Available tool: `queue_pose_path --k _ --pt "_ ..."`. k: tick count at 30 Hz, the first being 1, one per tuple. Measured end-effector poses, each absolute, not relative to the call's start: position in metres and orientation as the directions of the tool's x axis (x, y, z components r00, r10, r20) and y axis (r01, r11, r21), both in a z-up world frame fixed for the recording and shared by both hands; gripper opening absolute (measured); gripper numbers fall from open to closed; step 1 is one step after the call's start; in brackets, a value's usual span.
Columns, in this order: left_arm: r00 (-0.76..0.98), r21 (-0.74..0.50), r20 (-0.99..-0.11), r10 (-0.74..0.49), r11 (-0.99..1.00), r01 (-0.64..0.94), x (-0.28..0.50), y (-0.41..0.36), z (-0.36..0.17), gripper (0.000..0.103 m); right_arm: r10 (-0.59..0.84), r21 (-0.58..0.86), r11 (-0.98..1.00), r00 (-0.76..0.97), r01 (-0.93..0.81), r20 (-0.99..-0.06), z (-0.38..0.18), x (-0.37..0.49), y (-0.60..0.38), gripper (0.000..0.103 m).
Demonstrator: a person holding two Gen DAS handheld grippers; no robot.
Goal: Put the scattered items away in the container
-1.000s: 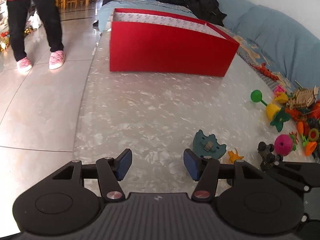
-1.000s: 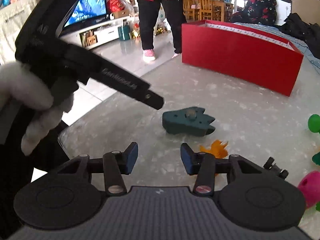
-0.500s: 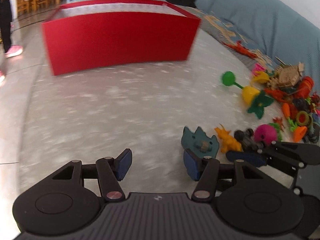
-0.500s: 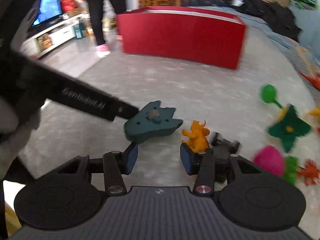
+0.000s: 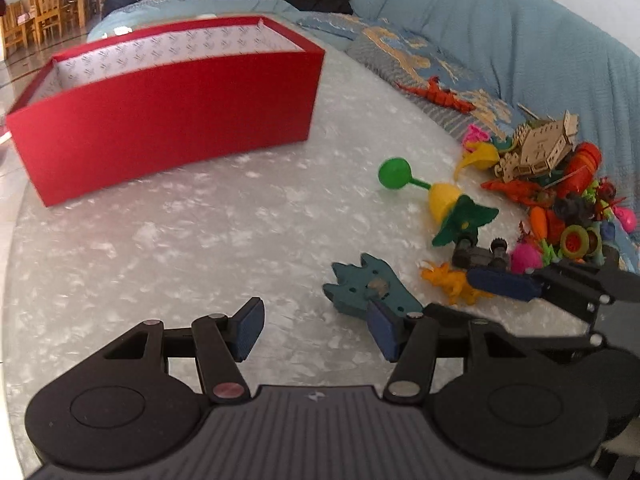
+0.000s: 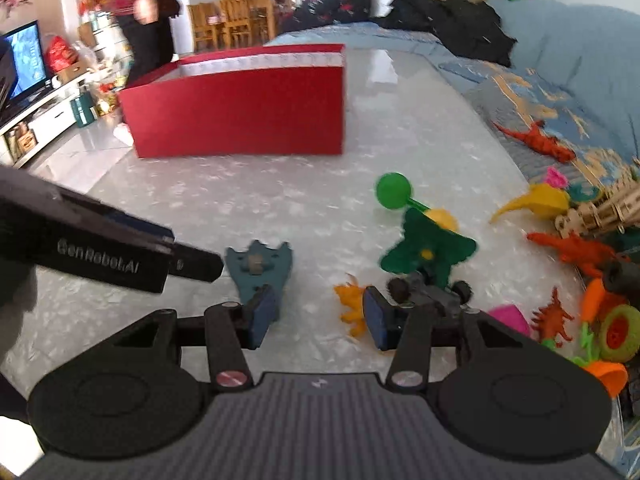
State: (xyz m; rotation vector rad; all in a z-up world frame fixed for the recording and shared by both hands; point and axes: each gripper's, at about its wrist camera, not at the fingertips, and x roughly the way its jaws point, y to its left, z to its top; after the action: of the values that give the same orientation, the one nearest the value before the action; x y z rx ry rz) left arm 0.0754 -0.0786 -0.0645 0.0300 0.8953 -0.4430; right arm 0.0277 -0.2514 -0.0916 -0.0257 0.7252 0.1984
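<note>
Right wrist view is pretty smeary: the red box point(image 6: 240, 116) has soft edges, and the standing person point(image 6: 140, 12) behind it is cut off at the top edge. The left hand-held gripper point(image 6: 192, 264) runs off the left side of that shot. The orange dinosaur point(image 6: 352, 304) is half hidden behind a blue pad. In the left wrist view the toy pile point(image 5: 560, 200) is too jumbled to sort out, and the box's inside floor can't be seen.

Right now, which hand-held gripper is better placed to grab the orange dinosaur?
Right. The orange dinosaur lies just ahead of the right hand-held gripper, whose open jaws nearly frame it; the left hand-held gripper sits nearer the teal toy.
</note>
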Motion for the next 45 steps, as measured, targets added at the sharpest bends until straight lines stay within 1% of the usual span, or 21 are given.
queue_pose_path --k 6,12,18,21,26,34,37,39,41,42,45 --pt "0.574 -0.141 -0.750 -0.329 0.927 0.348 0.073 -0.060 -0.055 0.060 0.263 0.051 0.954 0.740 -0.296 -0.619 -0.085 0.018 -0.228 0.049" --pt "0.583 -0.140 -0.760 -0.286 0.949 0.283 0.076 -0.035 -0.057 0.060 0.350 0.023 0.908 0.728 -0.417 -0.590 -0.082 0.006 -0.196 0.048" --pt "0.570 -0.141 -0.781 -0.256 0.961 0.238 0.083 -0.018 -0.065 0.060 0.405 0.032 0.871 0.682 -0.490 -0.609 -0.088 0.019 -0.168 0.048" --pt "0.563 -0.146 -0.787 -0.251 0.963 0.225 0.086 -0.014 -0.069 0.060 0.414 0.061 0.871 0.662 -0.487 -0.625 -0.092 0.033 -0.162 0.048" --pt "0.552 -0.155 -0.795 -0.251 0.964 0.215 0.091 -0.012 -0.077 0.061 0.384 0.075 0.894 0.669 -0.441 -0.637 -0.098 0.052 -0.163 0.048" --pt "0.533 -0.171 -0.802 -0.269 0.959 0.227 0.098 -0.016 -0.089 0.063 0.264 0.100 0.959 0.709 -0.265 -0.654 -0.108 0.074 -0.207 0.047" --pt "0.533 -0.175 -0.800 -0.276 0.956 0.234 0.099 -0.018 -0.089 0.068 0.196 0.077 0.978 0.735 -0.193 -0.649 -0.108 0.075 -0.224 0.047" --pt "0.532 -0.174 -0.800 -0.278 0.956 0.238 0.100 -0.019 -0.090 0.073 0.138 0.049 0.989 0.751 -0.140 -0.645 -0.107 0.074 -0.236 0.047" --pt "0.532 -0.177 -0.798 -0.284 0.954 0.244 0.101 -0.021 -0.090 0.073 0.123 0.038 0.991 0.762 -0.129 -0.635 -0.103 0.069 -0.241 0.048" --pt "0.532 -0.179 -0.797 -0.287 0.952 0.247 0.102 -0.021 -0.090 0.073 0.130 0.039 0.990 0.765 -0.136 -0.631 -0.100 0.066 -0.241 0.048" --pt "0.532 -0.185 -0.792 -0.298 0.949 0.257 0.104 -0.023 -0.089 0.073 0.248 0.088 0.964 0.737 -0.249 -0.629 -0.093 0.051 -0.227 0.048"
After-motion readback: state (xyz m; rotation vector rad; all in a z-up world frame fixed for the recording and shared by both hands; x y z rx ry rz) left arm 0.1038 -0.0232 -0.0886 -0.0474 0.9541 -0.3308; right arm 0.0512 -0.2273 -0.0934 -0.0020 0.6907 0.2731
